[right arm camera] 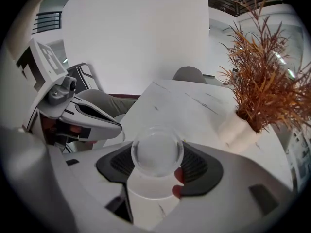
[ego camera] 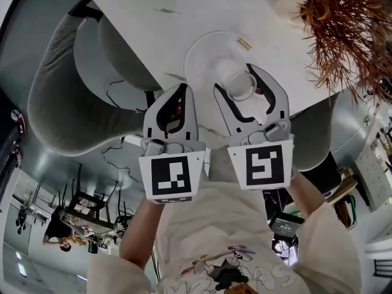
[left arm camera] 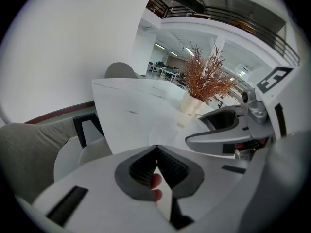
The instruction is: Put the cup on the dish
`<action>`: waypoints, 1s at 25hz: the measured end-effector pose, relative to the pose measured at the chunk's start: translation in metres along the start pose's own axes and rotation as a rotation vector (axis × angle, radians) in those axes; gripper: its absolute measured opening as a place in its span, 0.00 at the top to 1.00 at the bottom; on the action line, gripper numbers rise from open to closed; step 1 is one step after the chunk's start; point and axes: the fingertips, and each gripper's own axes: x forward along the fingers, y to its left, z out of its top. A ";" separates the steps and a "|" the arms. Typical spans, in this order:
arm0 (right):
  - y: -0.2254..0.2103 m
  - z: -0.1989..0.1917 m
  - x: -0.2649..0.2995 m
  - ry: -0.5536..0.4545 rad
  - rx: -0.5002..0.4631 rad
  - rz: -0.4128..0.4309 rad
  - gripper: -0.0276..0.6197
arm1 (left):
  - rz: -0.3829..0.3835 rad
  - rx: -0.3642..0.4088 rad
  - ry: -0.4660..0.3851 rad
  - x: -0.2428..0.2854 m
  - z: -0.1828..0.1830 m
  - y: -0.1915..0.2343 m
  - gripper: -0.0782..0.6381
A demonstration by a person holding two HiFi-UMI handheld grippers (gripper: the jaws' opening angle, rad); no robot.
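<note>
Across the white bench [ego camera: 184, 17], a pale dish [ego camera: 205, 57] lies ready. The right tool [ego camera: 234, 78] clamps the clear cup [right arm camera: 156, 152] at the dish's 5 o'clock rim, apparently for set-down. The left tool [ego camera: 182, 89], closed on nothing, hangs clear at 7 o'clock.

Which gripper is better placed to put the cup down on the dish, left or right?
Right. The right gripper holds the cup between its jaws at the dish; the left gripper is shut, empty.
</note>
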 end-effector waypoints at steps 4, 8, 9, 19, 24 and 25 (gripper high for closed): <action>0.000 0.000 0.003 0.001 -0.005 -0.008 0.54 | -0.003 -0.004 -0.002 0.000 0.000 0.002 0.88; -0.001 0.003 0.006 -0.010 0.013 -0.012 0.54 | 0.001 -0.010 -0.004 -0.002 -0.001 0.005 0.88; -0.001 0.004 0.006 -0.012 0.002 -0.015 0.54 | 0.002 -0.011 -0.005 -0.003 -0.001 0.006 0.88; 0.004 0.005 0.008 -0.002 0.043 0.006 0.54 | 0.017 -0.014 -0.022 -0.011 0.002 0.013 0.88; 0.003 0.005 0.000 0.001 0.027 0.002 0.54 | 0.023 -0.002 -0.034 -0.017 0.008 0.013 0.88; 0.004 0.005 -0.002 0.002 0.033 0.008 0.54 | 0.023 0.002 -0.036 -0.019 0.009 0.011 0.88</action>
